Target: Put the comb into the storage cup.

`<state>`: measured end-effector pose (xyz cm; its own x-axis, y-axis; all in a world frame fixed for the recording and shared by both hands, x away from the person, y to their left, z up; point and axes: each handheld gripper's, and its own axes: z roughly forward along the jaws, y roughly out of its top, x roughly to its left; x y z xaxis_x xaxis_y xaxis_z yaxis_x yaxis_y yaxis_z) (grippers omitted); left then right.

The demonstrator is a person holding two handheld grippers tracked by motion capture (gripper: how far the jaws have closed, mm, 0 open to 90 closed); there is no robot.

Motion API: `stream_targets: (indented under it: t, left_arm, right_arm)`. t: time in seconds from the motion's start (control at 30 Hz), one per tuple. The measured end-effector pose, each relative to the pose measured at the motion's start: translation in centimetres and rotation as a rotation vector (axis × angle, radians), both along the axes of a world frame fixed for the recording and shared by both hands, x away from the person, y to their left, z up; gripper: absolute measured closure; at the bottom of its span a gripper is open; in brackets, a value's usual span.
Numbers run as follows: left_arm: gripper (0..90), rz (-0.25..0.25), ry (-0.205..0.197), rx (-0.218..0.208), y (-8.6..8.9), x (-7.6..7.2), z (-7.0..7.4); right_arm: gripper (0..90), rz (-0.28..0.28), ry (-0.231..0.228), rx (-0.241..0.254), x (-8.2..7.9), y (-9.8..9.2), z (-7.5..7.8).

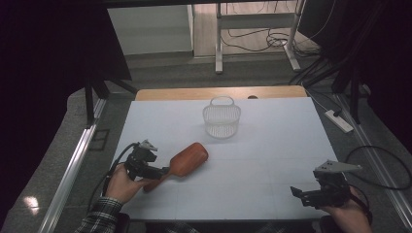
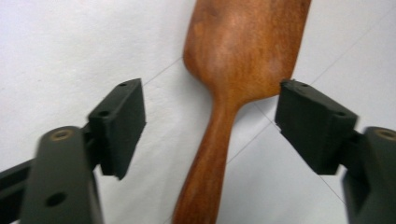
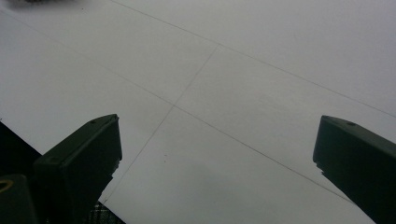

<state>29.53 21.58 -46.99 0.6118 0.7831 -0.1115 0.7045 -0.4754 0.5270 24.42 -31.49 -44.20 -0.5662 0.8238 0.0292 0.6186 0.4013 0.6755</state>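
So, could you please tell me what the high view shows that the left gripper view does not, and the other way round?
High view alone: the white basket standing farther back on the table, the right gripper near the front right corner, and the whole brush lying flat.

Left gripper view alone: a close look at the left gripper, its pads standing apart on either side of the brush handle without pressing on it.

Both: the wooden brush, the left gripper at its handle, and the white tabletop.
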Motion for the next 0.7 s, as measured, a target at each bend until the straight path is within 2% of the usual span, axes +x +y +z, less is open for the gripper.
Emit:
stream_targets:
  t: [0.17, 0.37, 0.53, 0.7]
  left_arm:
    - [12.6, 0.022, -0.003, -0.029, 0.9, 0.2, -0.1]
    - [0.4, 0.001, 0.011, -0.063, 1.2, 0.6, -0.6]
    - [0.0, -0.042, -0.001, -0.036, 0.6, 0.8, -1.0]
    - [0.0, -0.061, -0.007, 0.004, -0.1, 0.8, -1.5]
  right_arm:
    - [1.3, 0.000, 0.000, 0.001, 0.0, 0.0, 0.0]
    - [1.3, 0.000, 0.001, 0.001, 0.0, 0.0, 0.0]
    - [1.3, 0.001, 0.001, 0.001, 0.0, 0.0, 0.0]
    - [1.3, 0.002, 0.000, 0.000, 0.0, 0.0, 0.0]
